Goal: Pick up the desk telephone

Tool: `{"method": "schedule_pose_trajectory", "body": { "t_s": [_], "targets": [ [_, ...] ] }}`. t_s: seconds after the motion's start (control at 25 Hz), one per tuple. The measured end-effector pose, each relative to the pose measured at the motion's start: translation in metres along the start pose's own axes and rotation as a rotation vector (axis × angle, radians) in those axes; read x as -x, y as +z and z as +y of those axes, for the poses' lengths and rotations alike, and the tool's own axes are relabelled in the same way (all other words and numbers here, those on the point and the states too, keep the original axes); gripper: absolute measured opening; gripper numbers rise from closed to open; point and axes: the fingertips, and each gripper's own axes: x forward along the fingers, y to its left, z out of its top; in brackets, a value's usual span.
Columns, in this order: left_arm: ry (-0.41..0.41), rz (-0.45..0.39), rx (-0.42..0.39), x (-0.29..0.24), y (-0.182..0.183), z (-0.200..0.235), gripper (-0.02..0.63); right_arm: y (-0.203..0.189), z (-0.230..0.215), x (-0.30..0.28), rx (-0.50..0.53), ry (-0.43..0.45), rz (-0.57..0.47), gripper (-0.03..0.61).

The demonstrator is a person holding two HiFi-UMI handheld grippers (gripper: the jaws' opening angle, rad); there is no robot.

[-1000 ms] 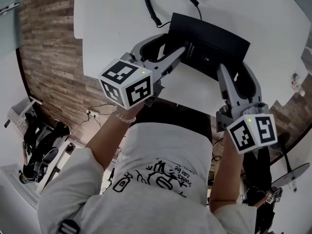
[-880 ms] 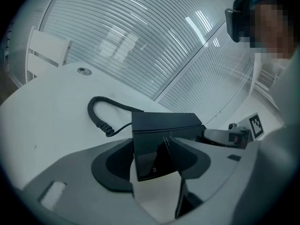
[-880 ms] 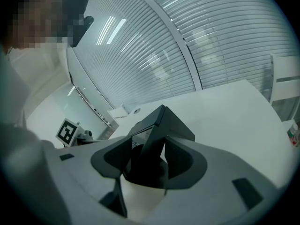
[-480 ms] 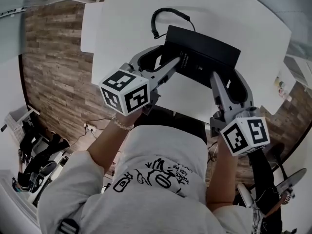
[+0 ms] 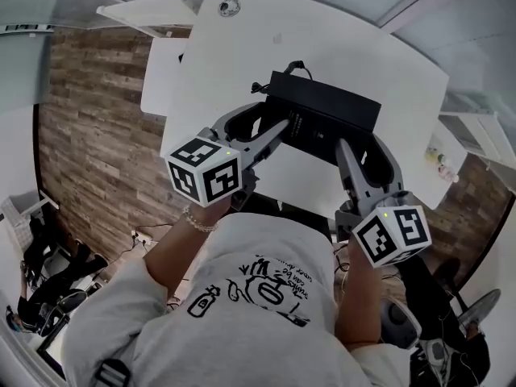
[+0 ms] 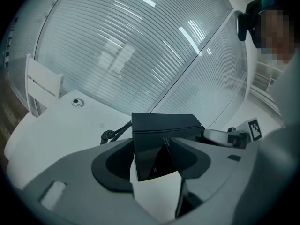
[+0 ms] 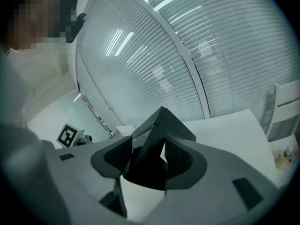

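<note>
The desk telephone (image 5: 324,118) is a black wedge-shaped box held in the air over the white table (image 5: 242,51). My left gripper (image 5: 272,133) is shut on its left end and my right gripper (image 5: 348,150) on its right end. A black cord (image 5: 278,75) trails from the phone's far left corner. In the left gripper view the telephone (image 6: 161,132) sits clamped between the jaws of that gripper (image 6: 152,149), the cord (image 6: 112,134) hanging beside it. The right gripper view shows the phone's edge (image 7: 159,125) wedged between the jaws of the right gripper (image 7: 147,149).
A small round fitting (image 5: 229,7) sits near the table's far edge. A second white desk (image 5: 149,14) stands at the left over wood flooring (image 5: 89,119). A shelf with small bottles (image 5: 439,153) is at the right. Window blinds (image 6: 140,46) fill the background.
Both grippers have risen with the telephone clamped between them. The table now looks smaller and farther below, and the cord has drawn up shorter behind the phone.
</note>
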Motion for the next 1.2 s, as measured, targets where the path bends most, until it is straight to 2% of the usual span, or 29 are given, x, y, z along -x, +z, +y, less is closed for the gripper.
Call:
{"method": "schedule_pose_trajectory", "body": {
  "t_s": [0.2,0.72,1.2],
  "targets": [
    [-0.005,-0.038,-0.025,0.012,0.024,-0.019,0.230,0.023,0.012,0.014,0.016,0.007,-0.029,0.201],
    [-0.049,-0.064,-0.034,0.044,0.052,-0.076,0.230,0.066,0.041,0.064,0.054,0.019,-0.075,0.201],
    [-0.066,-0.120,-0.041,0.068,0.086,-0.104,0.230,0.108,0.069,0.085,0.091,0.052,-0.141,0.201]
  ]
}}
